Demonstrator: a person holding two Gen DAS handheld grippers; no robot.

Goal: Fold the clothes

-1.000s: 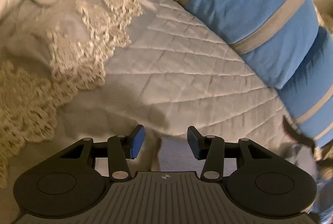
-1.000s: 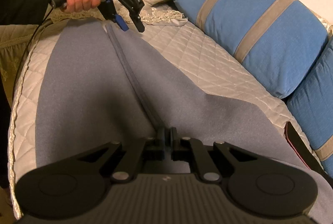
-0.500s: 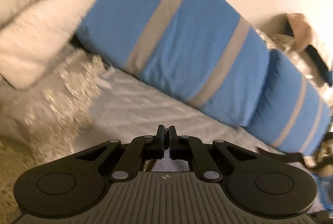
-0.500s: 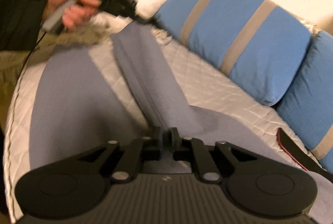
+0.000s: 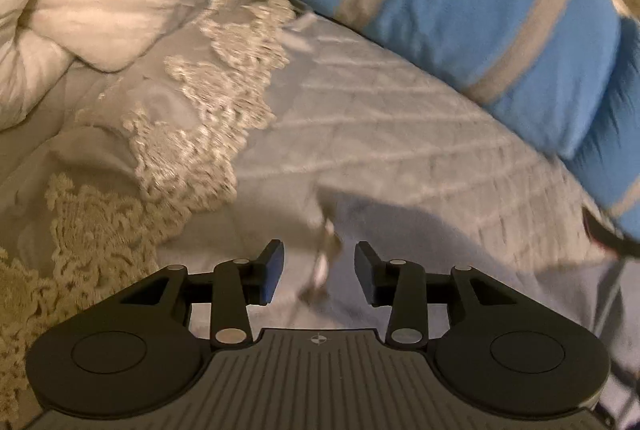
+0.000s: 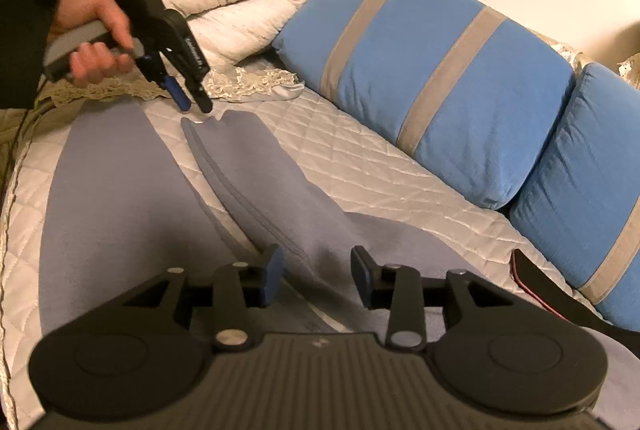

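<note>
Garment: a grey-blue garment point(image 6: 120, 198) lies spread on the quilted bed cover point(image 6: 360, 166); a long narrow part with a seam point(image 6: 256, 190) lies across it, running from the near edge up to a far tip.
Right hand-held gripper point(image 6: 316, 278): fingers apart and opening; the narrow part of the garment lies under the gap, and the pads do not press on it.
Left hand-held gripper point(image 6: 196, 104): in the right wrist view it points down, just above the far tip of the narrow part.
Left hand-held gripper, own view point(image 5: 319, 276): fingers apart and opening; blurred cloth shows under the gap, and nothing is clamped.
Hand point(image 6: 96, 46): it grips the left tool's handle; a black sleeve point(image 6: 24, 42) covers the arm.
Pillows: two blue pillows with grey stripes point(image 6: 432, 90) lie along the far side of the bed.
Bedding: a white comforter point(image 6: 240, 6) is bunched beside the pillows, with a lace edge point(image 6: 248, 86) below it.
</note>
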